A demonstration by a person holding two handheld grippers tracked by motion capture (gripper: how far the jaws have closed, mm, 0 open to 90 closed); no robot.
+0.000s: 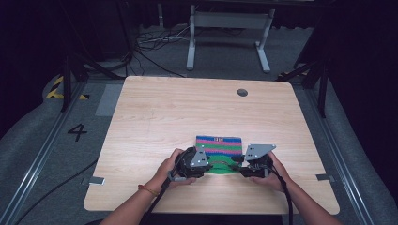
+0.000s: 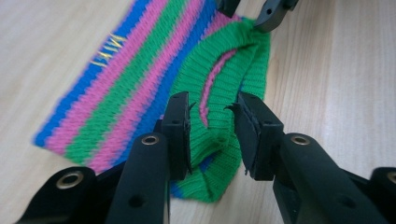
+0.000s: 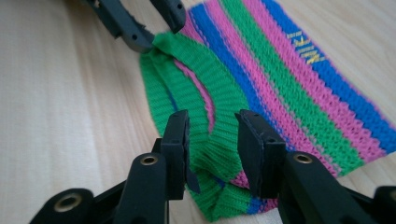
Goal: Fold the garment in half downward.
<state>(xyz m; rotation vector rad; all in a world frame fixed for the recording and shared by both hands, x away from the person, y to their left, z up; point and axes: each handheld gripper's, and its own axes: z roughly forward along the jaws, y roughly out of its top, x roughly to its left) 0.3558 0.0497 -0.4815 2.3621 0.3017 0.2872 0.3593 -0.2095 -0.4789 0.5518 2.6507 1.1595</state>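
Observation:
A knitted cloth (image 1: 218, 142) with blue, pink and green stripes and small yellow lettering lies flat on the wooden table (image 1: 178, 108). Its near green edge is bunched up into a raised fold (image 2: 219, 79). My left gripper (image 1: 211, 165) stands at the fold's left end. In the left gripper view its jaws (image 2: 212, 126) are apart, with the green fold standing loosely between the pads. My right gripper (image 1: 237, 163) is at the fold's right end, its jaws (image 3: 212, 140) likewise apart around the green knit (image 3: 205, 93). Each gripper view shows the other gripper's tips at the far end of the fold.
A round cable hole (image 1: 242, 92) sits in the table near its far edge. Beyond the table stand a white frame (image 1: 228, 28) and floor cables (image 1: 150, 44). Bare wood lies to the left, right and far side of the cloth.

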